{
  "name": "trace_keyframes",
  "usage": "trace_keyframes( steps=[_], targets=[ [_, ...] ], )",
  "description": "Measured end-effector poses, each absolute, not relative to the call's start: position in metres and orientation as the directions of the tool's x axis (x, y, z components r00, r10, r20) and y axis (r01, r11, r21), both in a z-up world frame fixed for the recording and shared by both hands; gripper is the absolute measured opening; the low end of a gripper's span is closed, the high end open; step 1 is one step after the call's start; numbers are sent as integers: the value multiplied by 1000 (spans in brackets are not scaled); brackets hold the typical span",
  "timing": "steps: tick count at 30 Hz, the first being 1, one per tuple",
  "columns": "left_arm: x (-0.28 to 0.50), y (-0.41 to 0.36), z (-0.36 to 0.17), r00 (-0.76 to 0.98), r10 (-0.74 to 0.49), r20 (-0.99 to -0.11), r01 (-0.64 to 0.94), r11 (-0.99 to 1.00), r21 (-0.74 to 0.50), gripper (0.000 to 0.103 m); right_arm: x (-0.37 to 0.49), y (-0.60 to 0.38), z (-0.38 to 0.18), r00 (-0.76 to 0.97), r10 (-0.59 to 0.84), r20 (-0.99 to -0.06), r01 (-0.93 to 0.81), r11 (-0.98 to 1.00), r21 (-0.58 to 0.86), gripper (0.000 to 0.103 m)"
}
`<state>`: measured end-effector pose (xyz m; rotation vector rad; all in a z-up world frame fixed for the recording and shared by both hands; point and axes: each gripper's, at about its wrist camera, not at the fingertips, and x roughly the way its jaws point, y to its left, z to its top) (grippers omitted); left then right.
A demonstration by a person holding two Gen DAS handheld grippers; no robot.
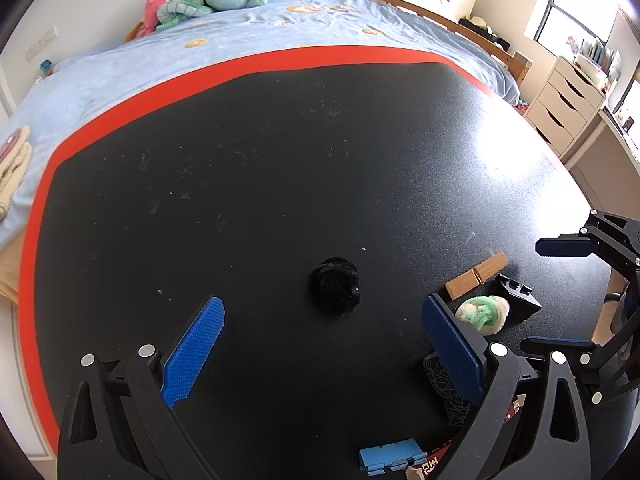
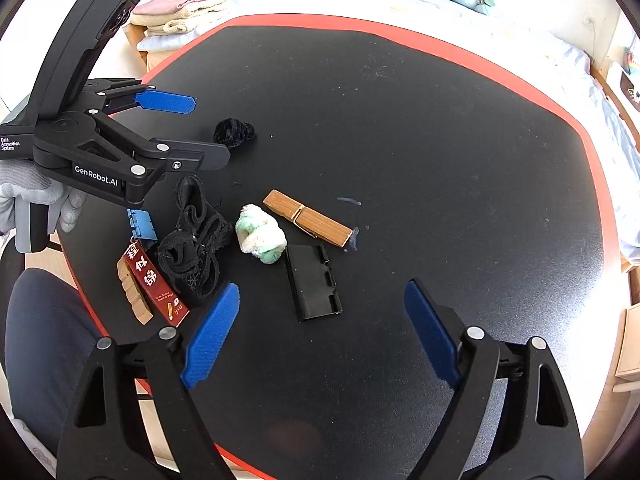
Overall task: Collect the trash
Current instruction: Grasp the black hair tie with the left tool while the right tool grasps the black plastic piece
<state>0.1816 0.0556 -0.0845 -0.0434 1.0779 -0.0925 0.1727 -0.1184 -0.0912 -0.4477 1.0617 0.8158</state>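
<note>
- Trash items are found scattered on the black table (image 2: 400,120), which is edged in red, with a bed (image 1: 280,40) behind it.
- A black fuzzy ball (image 1: 335,285) is seen lying directly ahead of the left gripper (image 1: 320,340), between the lines of its two blue pads but beyond their tips.
- The left gripper is held spread wide, with nothing between its fingers.
- The right gripper (image 2: 320,336) is likewise held spread wide and empty, above the table.
- A green-and-white fluffy ball (image 2: 260,236) is located just beside a wooden clothespin (image 2: 308,218) and a black plastic clip (image 2: 314,282).
- A black mesh strap (image 2: 196,236), a small blue clip (image 2: 141,226), a red card (image 2: 154,284) and a wooden block (image 2: 134,296) are grouped near the table's edge.
</note>
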Motion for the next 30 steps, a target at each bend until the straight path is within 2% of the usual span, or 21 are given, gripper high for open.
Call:
trace_keyframes(
  steps=[4, 8, 10, 11, 12, 14, 16, 17, 30],
  targets=[
    [183, 54, -89, 465, -91, -881, 59, 996, -72, 73, 172, -114, -95, 242, 364, -900, -777, 628, 46, 63],
    [181, 52, -91, 473, -87, -877, 62, 996, -65, 67, 170, -107, -98, 245, 355, -902, -783, 621, 32, 53],
    [182, 52, -90, 481, -84, -873, 60, 996, -63, 59, 170, -106, -97, 252, 353, -901, -783, 622, 25, 46],
    [181, 53, -90, 484, -79, -872, 60, 997, -57, 57, 170, -106, -97, 256, 351, -901, -783, 622, 20, 39],
    [182, 52, -90, 486, -75, -870, 60, 997, -53, 53, 169, -106, -97, 260, 349, -900, -783, 622, 14, 33],
    [183, 51, -89, 489, -68, -869, 57, 997, -46, 45, 167, -107, -97, 259, 352, -899, -786, 618, 15, 28],
    [183, 52, -88, 490, -68, -869, 58, 997, -46, 26, 166, -106, -97, 262, 353, -898, -784, 620, 15, 28],
    [183, 51, -88, 490, -68, -869, 59, 997, -44, 22, 165, -105, -97, 262, 354, -897, -782, 623, 17, 27],
    [169, 54, -76, 505, -74, -860, 42, 997, -62, 19, 157, -119, -86, 276, 376, -885, -761, 648, 38, 24]
  ],
)
